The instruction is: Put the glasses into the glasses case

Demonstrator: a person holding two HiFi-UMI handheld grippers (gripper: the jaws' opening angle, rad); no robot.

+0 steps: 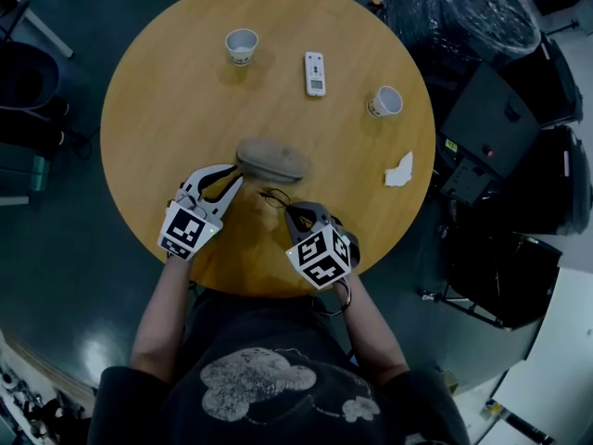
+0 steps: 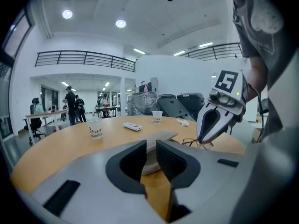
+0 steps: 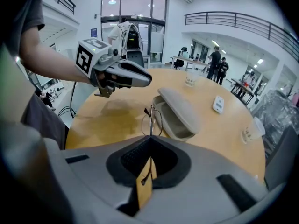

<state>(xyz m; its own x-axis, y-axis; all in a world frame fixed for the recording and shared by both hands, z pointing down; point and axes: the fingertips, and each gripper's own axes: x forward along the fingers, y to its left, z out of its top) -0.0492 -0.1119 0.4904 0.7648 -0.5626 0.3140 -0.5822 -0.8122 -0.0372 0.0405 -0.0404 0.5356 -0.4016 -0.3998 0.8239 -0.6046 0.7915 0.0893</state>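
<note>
Glasses gripped short of the open case
Head view: right gripper (image 1: 295,213) clamped the glasses (image 1: 274,196), with the glasses case (image 1: 271,160) at its 11 o'clock. Left gripper view: left gripper (image 2: 150,155) jaws stood slightly apart, case at 12 o'clock. Right gripper view: case lay open at 1 o'clock.

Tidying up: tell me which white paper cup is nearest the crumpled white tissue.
The white paper cup right of the white remote control; the other cup stands left of the remote, far from the crumpled white tissue.
</note>
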